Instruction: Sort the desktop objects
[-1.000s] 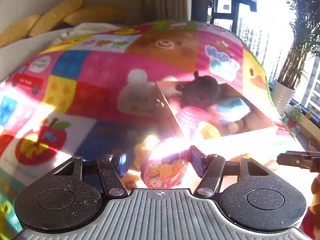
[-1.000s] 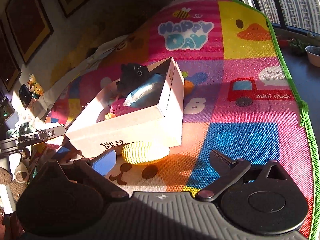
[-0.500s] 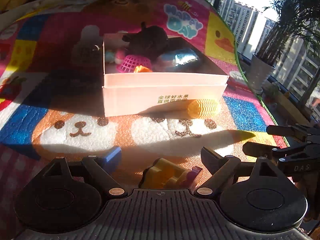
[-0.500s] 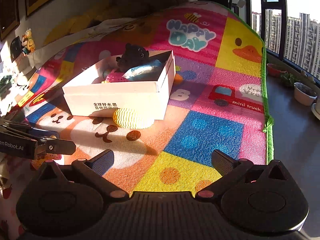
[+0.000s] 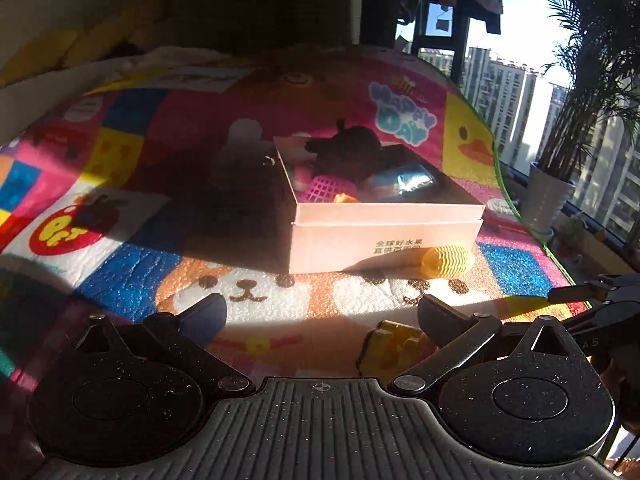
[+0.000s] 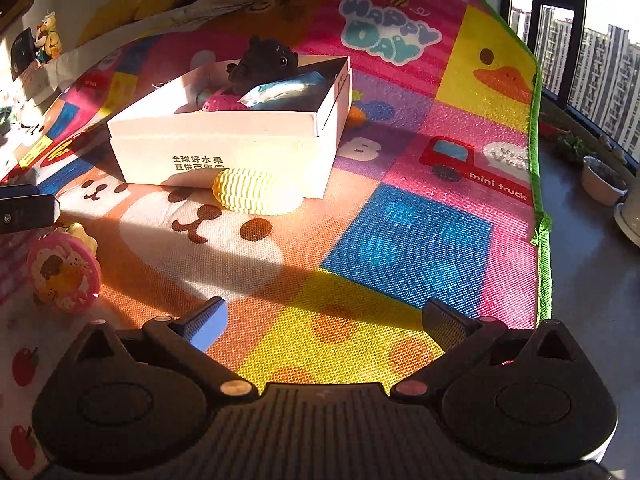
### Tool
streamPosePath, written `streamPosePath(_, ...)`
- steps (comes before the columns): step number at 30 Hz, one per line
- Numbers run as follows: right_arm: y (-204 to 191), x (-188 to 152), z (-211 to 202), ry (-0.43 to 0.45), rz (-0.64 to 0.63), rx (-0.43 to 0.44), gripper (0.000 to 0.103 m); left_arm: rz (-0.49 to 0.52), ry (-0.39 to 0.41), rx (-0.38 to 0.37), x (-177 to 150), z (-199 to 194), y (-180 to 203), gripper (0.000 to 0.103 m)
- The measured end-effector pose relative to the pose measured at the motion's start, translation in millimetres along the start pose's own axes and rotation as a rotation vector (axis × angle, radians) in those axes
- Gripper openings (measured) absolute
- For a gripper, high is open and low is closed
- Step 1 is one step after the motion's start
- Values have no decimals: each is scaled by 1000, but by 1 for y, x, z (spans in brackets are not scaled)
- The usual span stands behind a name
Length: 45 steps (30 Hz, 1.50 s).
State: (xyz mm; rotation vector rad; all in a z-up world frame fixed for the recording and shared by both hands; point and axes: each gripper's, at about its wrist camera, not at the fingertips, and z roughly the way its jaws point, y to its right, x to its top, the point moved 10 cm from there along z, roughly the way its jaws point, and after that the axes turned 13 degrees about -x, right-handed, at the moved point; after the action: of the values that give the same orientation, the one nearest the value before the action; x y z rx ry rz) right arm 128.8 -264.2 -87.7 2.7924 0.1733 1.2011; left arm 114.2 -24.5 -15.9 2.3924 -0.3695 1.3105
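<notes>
A white cardboard box (image 5: 384,236) (image 6: 224,140) stands on a colourful play mat and holds a black plush toy (image 6: 262,64), a blue packet (image 6: 286,90) and a pink mesh item (image 5: 330,188). A yellow ribbed toy (image 5: 446,262) (image 6: 248,192) lies against the box front. A yellow block toy (image 5: 394,350) lies just under my left gripper's right finger. A pink round tin (image 6: 64,272) lies on the mat at the left. My left gripper (image 5: 320,316) is open and empty. My right gripper (image 6: 324,322) is open and empty above the mat.
The play mat (image 6: 412,240) ends at a green edge on the right, with a dark floor, plant pots (image 6: 602,180) and windows beyond. A potted palm (image 5: 550,196) stands past the mat. Yellow cushions lie at the far back.
My left gripper let go of the pink round tin and drew back from the box; the tin now lies on the mat. My right gripper also pulled back and stays open.
</notes>
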Motion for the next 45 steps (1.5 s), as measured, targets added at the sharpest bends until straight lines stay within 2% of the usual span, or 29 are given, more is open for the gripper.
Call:
streamPosePath(2,1,0,-1,7,7,6,103,12,-12,-28,-6,-2,4,103)
streamPosePath(5,3,1,-2,13,32,18,103,-7,-30,-134,-13,2,18,103)
streamPosePath(8,5,2,-3,17,51,27,103,62,-71,-169,-21,11,39,103)
streamPosePath(10,4,2,-2,17,45,22,103,101,-80,-139,-24,15,43,103)
streamPosePath(12,3,2,-2,17,38,16,103,123,-81,-64,-23,18,34,103)
streamPosePath(15,3,1,-1,17,35,12,103,91,-75,42,-18,15,7,103)
streamPosePath(17,2,1,-1,16,27,5,103,56,-64,79,-15,10,-9,103)
streamPosePath(19,1,0,0,14,15,-6,103,37,-48,64,-11,4,-17,103)
streamPosePath(23,0,0,0,15,14,-9,103,52,-59,-24,-13,1,-3,103)
streamPosePath(28,3,4,-6,42,39,15,103,71,-102,7,-25,8,-1,103)
streamPosePath(30,3,9,-11,70,57,21,103,62,-120,-3,-30,11,-1,103)
streamPosePath(32,-3,20,-15,95,72,38,100,70,-135,-8,-35,14,2,103)
streamPosePath(34,-15,34,-15,116,54,41,92,75,-140,-7,-37,16,4,103)
streamPosePath(37,-34,52,-6,138,31,21,89,68,-142,-9,-38,18,5,103)
streamPosePath(38,-42,56,-5,128,21,30,85,65,-142,-11,-39,17,5,103)
streamPosePath(40,-65,61,-11,116,-16,123,75,47,-139,-21,-39,14,2,103)
streamPosePath(41,-80,62,-18,119,-38,183,74,43,-139,-18,-38,13,-1,103)
streamPosePath(43,-102,64,-30,125,-75,257,67,52,-139,12,-37,9,-8,103)
streamPosePath(45,-127,66,-43,119,-113,327,65,48,-154,30,-39,10,-14,103)
